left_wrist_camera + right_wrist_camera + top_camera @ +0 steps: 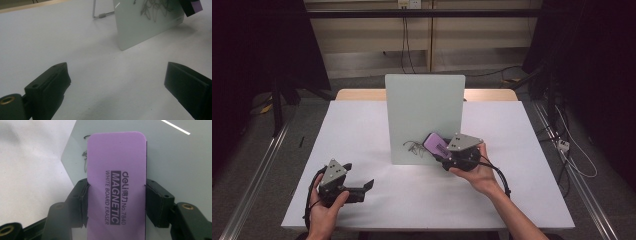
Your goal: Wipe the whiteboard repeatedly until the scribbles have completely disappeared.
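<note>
A small whiteboard (424,117) stands upright near the middle of the white table (362,130), and on its lower part there is a dark scribble (413,146). The right gripper (443,152) is in front of the board, close to its lower right area, and its two black jaws are clamped on the long sides of a purple eraser (436,143). In the right gripper view the eraser (117,182) rises between the jaws, with the words "deli", "MAGNETIC", "WHITE BOARD ERASER" and "No.7840" printed on its purple face, and the scribble (85,157) is seen just beside its left edge on the board (175,152). I cannot tell if the eraser touches the board. The left gripper (368,186) is held low over the table near the front left, well apart from the board. Its jaws stand wide apart and hold nothing; in the left gripper view only the bare table (87,62) lies between them, and farther off the board (145,25) shows with its metal stand (101,15) behind.
</note>
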Action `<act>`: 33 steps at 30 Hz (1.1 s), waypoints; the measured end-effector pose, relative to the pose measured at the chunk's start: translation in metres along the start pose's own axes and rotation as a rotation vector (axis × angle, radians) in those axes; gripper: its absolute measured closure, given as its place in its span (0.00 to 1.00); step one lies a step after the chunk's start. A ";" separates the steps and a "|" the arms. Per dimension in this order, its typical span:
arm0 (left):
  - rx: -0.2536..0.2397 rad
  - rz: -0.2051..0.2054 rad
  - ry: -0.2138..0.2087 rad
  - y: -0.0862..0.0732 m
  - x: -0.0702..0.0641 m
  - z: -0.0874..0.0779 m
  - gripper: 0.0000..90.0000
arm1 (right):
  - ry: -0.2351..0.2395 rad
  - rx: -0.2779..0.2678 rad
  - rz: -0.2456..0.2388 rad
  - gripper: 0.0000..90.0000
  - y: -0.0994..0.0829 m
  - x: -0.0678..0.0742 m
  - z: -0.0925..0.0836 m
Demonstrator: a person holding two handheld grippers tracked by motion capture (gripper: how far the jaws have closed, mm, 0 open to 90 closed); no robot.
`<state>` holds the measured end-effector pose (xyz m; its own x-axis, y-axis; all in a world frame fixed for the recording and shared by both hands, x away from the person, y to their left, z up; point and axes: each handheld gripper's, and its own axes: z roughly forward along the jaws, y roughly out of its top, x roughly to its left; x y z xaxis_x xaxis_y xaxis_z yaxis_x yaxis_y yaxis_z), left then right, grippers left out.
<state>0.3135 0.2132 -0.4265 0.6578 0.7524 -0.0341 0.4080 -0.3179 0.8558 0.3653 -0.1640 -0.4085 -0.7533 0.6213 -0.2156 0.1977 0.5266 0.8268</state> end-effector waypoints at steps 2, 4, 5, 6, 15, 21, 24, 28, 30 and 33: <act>0.003 0.010 0.001 0.001 0.000 0.001 0.06 | 0.009 0.003 0.000 0.46 -0.001 0.003 0.004; 0.007 0.001 -0.002 0.001 0.000 0.002 0.06 | 0.018 0.008 -0.001 0.46 -0.001 0.006 0.008; 0.005 -0.003 -0.003 0.000 0.001 0.003 0.06 | 0.024 0.008 0.000 0.46 -0.001 0.008 0.010; 0.006 -0.004 -0.004 0.001 0.001 0.003 0.06 | 0.028 0.006 0.004 0.46 -0.001 0.009 0.012; 0.016 -0.024 -0.033 0.001 0.001 0.007 0.06 | 0.064 0.018 -0.011 0.46 0.009 0.023 0.033; 0.008 -0.027 -0.036 0.001 0.002 0.007 0.06 | 0.081 0.010 -0.012 0.46 0.015 0.027 0.041; 0.007 -0.023 -0.037 0.001 0.002 0.006 0.06 | 0.083 0.012 -0.012 0.46 0.016 0.029 0.043; 0.004 -0.025 -0.032 0.001 0.003 0.005 0.06 | 0.089 0.012 -0.008 0.46 0.016 0.028 0.042; 0.005 -0.026 -0.029 0.000 0.003 0.004 0.06 | 0.086 0.015 -0.013 0.46 0.016 0.027 0.041; 0.006 -0.028 -0.024 0.000 0.003 0.003 0.06 | 0.074 0.006 -0.011 0.46 0.015 0.023 0.035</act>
<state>0.3173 0.2141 -0.4284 0.6613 0.7468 -0.0704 0.4304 -0.3008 0.8511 0.3733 -0.1212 -0.4190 -0.7997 0.5710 -0.1854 0.1930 0.5369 0.8213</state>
